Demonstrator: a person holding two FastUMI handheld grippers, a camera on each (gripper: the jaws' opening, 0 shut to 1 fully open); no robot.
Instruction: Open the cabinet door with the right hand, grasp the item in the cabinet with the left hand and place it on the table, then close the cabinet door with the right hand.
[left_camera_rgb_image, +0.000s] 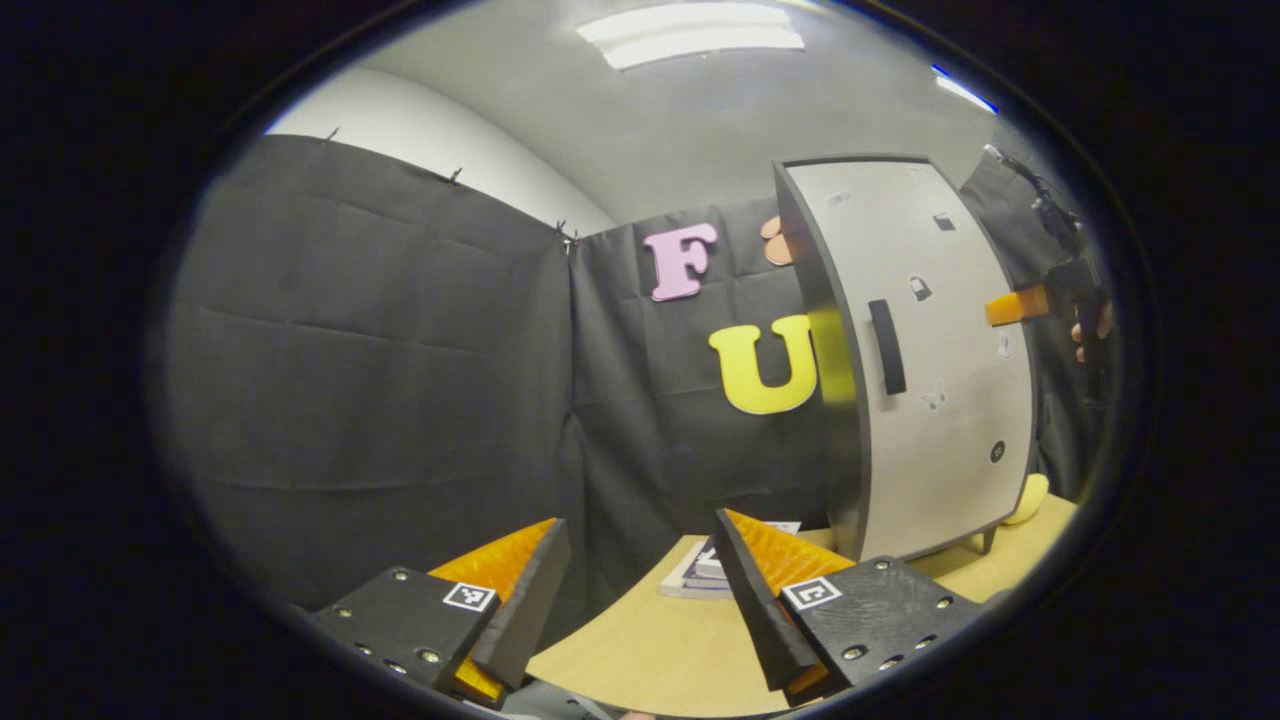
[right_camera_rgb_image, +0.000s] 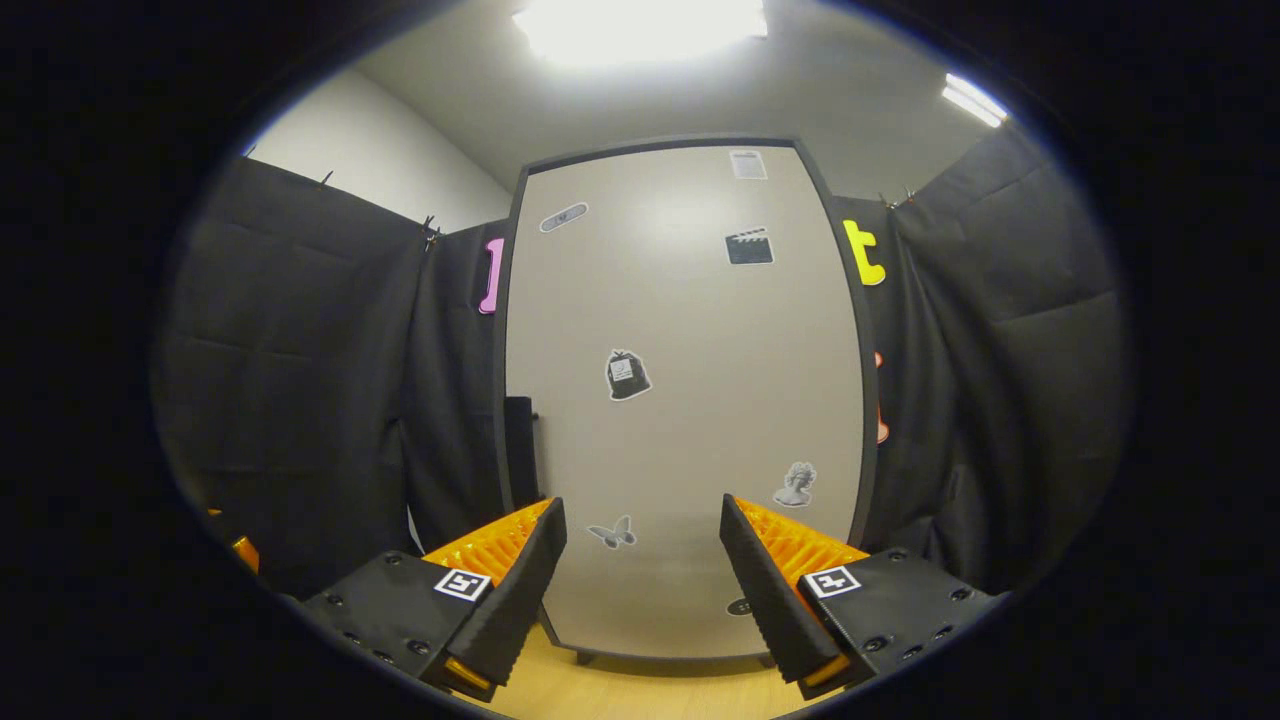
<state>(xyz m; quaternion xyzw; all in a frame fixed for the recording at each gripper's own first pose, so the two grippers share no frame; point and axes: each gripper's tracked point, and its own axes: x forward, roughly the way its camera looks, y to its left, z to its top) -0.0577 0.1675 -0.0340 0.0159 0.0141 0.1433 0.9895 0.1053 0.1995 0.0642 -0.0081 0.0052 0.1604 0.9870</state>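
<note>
Nearest to us in the left gripper view, our left gripper (left_camera_rgb_image: 640, 590) hangs with its jaws wide and empty over the wooden table (left_camera_rgb_image: 650, 650). Just beyond its fingers a small stack of books (left_camera_rgb_image: 700, 575) lies on the table, left of the cabinet (left_camera_rgb_image: 850, 400). We see the cabinet door (left_camera_rgb_image: 940, 360) shut, so the item inside is hidden. A yellow object (left_camera_rgb_image: 1030, 498) peeks out beside the cabinet's right foot. Our right gripper (right_camera_rgb_image: 640, 590) faces the sticker-covered door squarely, jaws wide, holding nothing.

Left gripper view angles toward the cabinet (left_camera_rgb_image: 920, 350); right gripper view perhaps faces it squarely.
</note>
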